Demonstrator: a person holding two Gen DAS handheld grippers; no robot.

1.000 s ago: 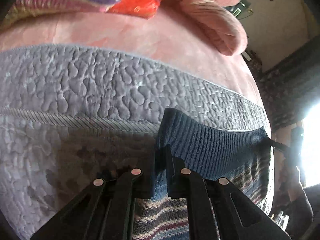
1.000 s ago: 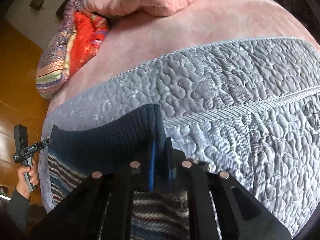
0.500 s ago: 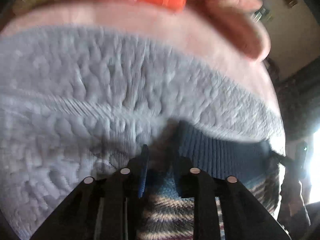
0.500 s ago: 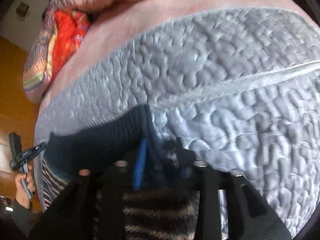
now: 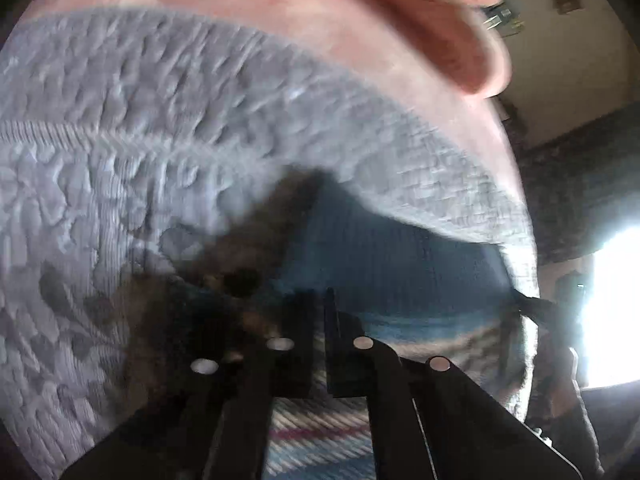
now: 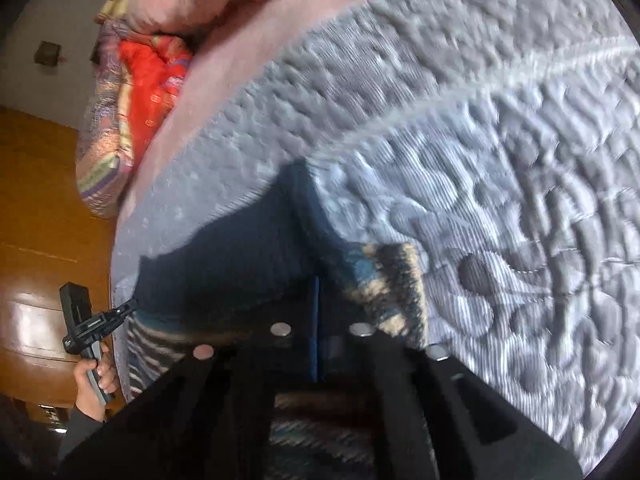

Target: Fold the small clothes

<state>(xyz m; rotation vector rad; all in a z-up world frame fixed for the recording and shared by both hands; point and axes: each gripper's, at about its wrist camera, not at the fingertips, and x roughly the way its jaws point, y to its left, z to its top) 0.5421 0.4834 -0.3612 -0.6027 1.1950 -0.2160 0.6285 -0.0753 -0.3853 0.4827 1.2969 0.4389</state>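
Claws, my left [image 5: 318, 312] and right [image 6: 318, 308], pinch the striped knit sweater's [image 6: 224, 256] navy hem corners taut for folding over the bed [image 6: 500, 160].

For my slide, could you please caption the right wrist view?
Right gripper pinching dark-blue ribbed, striped knit garment on grey quilted bedspread.

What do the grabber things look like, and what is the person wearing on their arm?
Both grippers are black plastic. The left gripper and right gripper each have flat, bar-like jaws with round silver studs along the top. The right one shows a blue strip inside one jaw. The hand wears a dark sleeve.
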